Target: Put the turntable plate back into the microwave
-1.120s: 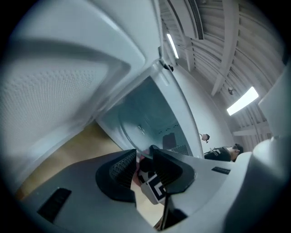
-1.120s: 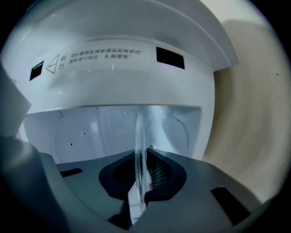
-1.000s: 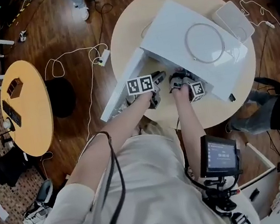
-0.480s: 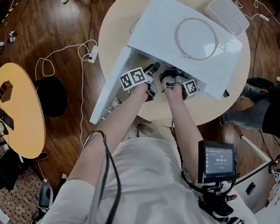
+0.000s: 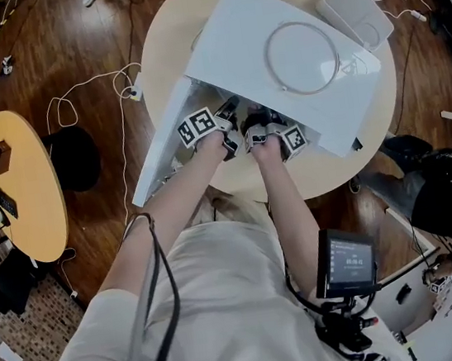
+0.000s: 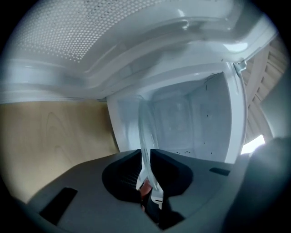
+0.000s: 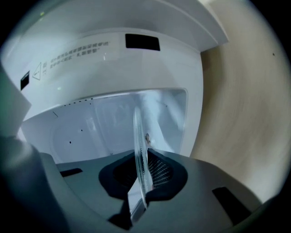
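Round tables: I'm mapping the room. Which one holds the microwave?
The pale table directly ahead of the person, under the microwave; the orange-yellow table at left has no microwave on it.

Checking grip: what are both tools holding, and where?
The left tool and right tool each clamp the clear glass turntable plate at its rim.

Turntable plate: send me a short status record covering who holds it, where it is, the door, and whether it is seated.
item: clear glass turntable plate
left hand-held gripper: shut on the plate's rim
right hand-held gripper: shut on the plate's rim
place: at the mouth of the microwave, reaching into the cavity
door: open
seated: cannot tell
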Motion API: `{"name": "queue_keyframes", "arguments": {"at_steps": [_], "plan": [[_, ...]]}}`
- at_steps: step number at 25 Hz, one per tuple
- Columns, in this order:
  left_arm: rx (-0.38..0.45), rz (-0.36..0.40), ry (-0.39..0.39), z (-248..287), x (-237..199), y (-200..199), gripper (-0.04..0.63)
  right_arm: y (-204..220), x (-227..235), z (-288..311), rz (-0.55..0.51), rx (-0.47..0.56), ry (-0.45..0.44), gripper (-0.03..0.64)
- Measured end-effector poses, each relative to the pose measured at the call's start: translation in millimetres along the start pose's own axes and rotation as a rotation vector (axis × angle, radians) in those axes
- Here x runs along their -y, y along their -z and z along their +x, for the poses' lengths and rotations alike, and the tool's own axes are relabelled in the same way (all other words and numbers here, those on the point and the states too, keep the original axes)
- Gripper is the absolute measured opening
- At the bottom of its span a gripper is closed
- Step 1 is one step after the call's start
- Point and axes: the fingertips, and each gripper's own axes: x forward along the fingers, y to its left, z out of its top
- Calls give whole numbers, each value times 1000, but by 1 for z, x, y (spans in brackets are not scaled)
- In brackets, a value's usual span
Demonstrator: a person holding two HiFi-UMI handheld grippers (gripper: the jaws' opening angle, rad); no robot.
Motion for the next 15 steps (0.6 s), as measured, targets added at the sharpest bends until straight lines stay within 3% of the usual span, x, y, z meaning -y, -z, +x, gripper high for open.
{"name": "queue_keyframes", "arguments": {"at_steps": [5, 15], "plan": [[47, -150, 69, 1, 1, -7, 41, 3, 4, 0, -38, -42, 43, 31], [50, -158, 85, 1, 1, -9, 41, 29, -4, -37, -223, -174, 122, 32]]}}
